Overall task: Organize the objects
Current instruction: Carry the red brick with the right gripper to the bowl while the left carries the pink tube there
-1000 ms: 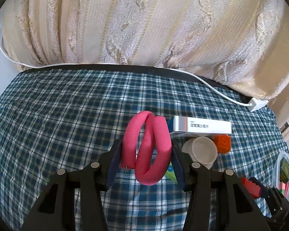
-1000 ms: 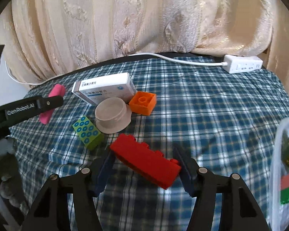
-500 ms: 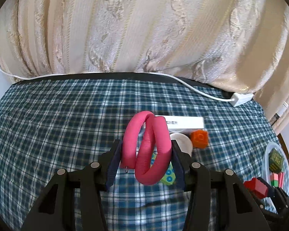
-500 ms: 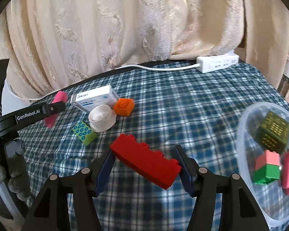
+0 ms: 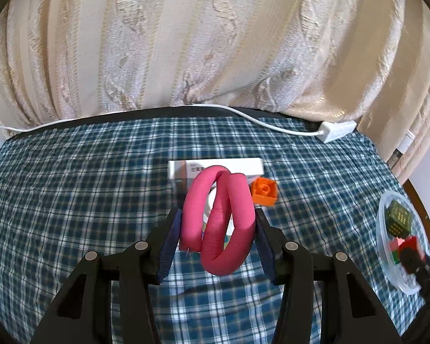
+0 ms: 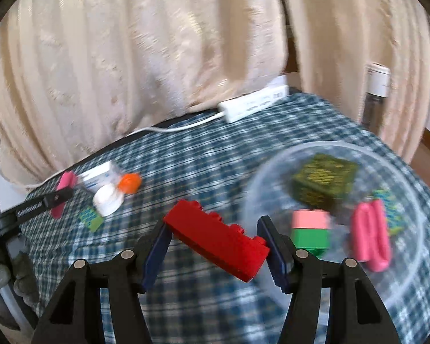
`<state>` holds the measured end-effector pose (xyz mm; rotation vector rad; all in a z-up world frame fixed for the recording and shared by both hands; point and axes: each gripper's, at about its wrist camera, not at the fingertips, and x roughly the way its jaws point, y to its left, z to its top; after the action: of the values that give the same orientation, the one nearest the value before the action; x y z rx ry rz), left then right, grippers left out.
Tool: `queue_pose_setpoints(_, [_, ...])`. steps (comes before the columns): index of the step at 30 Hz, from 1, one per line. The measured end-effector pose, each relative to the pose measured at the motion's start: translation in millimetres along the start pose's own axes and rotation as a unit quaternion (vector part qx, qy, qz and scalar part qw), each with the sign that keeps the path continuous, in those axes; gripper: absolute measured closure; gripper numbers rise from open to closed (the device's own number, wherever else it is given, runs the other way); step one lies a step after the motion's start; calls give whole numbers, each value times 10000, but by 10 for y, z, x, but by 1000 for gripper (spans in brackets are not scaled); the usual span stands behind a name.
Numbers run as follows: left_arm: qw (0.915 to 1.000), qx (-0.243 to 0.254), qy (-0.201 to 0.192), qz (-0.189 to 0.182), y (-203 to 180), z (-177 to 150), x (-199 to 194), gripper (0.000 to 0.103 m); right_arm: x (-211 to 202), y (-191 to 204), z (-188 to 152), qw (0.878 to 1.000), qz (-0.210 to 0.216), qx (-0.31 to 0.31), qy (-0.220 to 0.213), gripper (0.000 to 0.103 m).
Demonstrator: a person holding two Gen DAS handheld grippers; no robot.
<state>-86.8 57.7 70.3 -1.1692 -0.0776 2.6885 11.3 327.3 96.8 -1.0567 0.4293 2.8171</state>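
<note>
2 loads: left gripper (image 5: 218, 235) clamps pink foam loop (image 5: 219, 223); right gripper (image 6: 215, 243) clamps red brick (image 6: 218, 240) beside clear bowl (image 6: 410, 189) rim. Risk: early release drops brick outside.

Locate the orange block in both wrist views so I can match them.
Left wrist: orange block sits just right of centre, beside the white medicine box, behind the held pink foam loop.
Right wrist: orange block is left of centre, blurred, beside the same box.
Shared landmark: white power strip at the table's far edge.
</note>
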Motion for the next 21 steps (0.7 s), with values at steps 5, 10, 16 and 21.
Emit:
queue_pose_setpoints(5, [9999,125,21,-60,-103,-32,-8,52,-125,-421,10,9983,-345,446,-141,38])
queue_pose_setpoints(10, [9995,290,51,-116,-224,-76,-19,52,-170,-651,-11,9959,-536,695,-212,38])
queue_pose_setpoints(16, [9991,372,79,-179,-330,-114,-50,52,-148,-845,-73,9936,-669,895,-175,38])
queue_pose_setpoints(21, [9985,478,134,-239,-481,-142,-50,52,-87,-944,-104,9925,-654,1029,-88,38])
